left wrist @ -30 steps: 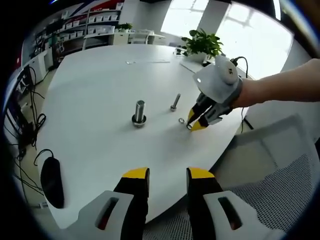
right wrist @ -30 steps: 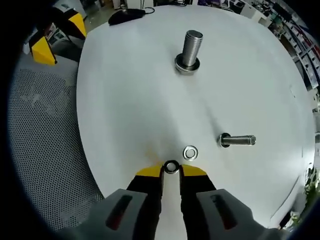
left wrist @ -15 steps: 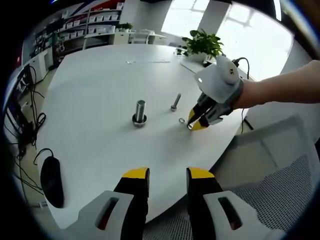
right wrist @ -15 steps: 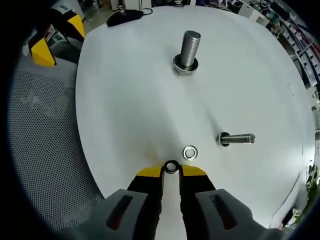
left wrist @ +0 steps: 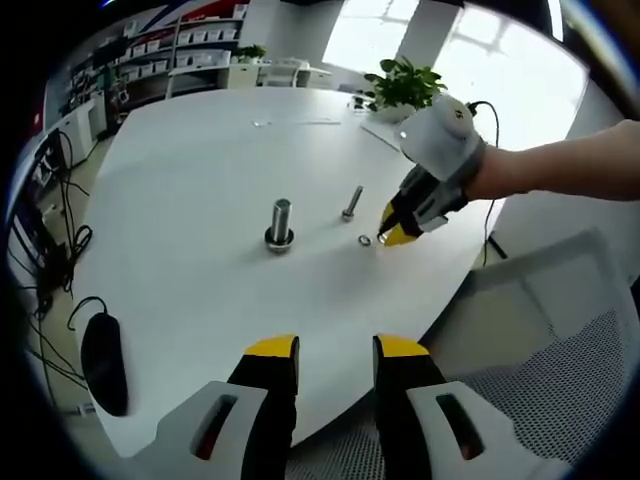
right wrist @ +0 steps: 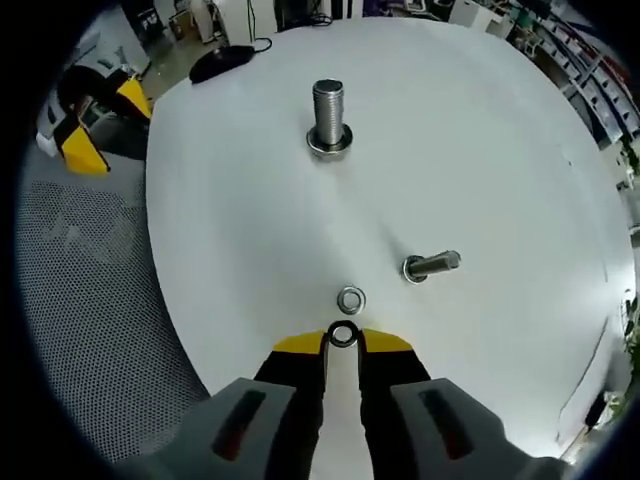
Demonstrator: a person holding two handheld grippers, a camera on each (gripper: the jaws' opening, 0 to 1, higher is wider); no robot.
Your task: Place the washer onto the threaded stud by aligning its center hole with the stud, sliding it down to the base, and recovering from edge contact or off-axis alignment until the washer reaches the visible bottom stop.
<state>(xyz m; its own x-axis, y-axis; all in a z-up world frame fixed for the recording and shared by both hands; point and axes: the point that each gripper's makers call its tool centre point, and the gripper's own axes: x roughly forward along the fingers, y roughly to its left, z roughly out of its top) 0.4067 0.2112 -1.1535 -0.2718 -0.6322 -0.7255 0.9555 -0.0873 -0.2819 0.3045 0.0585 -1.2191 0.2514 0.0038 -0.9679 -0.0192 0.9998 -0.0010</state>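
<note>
A threaded stud (right wrist: 328, 113) stands upright on the white table (right wrist: 480, 150), with a washer around its base; in the left gripper view the stud (left wrist: 279, 224) is mid-table. My right gripper (right wrist: 342, 342) is shut on a small steel washer (right wrist: 342, 335), lifted a little above the table. Another washer (right wrist: 350, 298) lies flat just beyond it, and a smaller bolt (right wrist: 431, 265) lies on its side to the right. In the left gripper view the right gripper (left wrist: 388, 234) hovers by the loose washer (left wrist: 365, 240). My left gripper (left wrist: 335, 350) is open over the near table edge.
A black computer mouse (left wrist: 103, 362) with its cable lies at the table's left edge. A mesh office chair (left wrist: 560, 350) stands beside the table on the right. A potted plant (left wrist: 405, 88) sits at the far edge.
My right gripper has risen and drawn back with the washer, so the stud and the lying bolt look smaller and further off. The left gripper has not moved.
</note>
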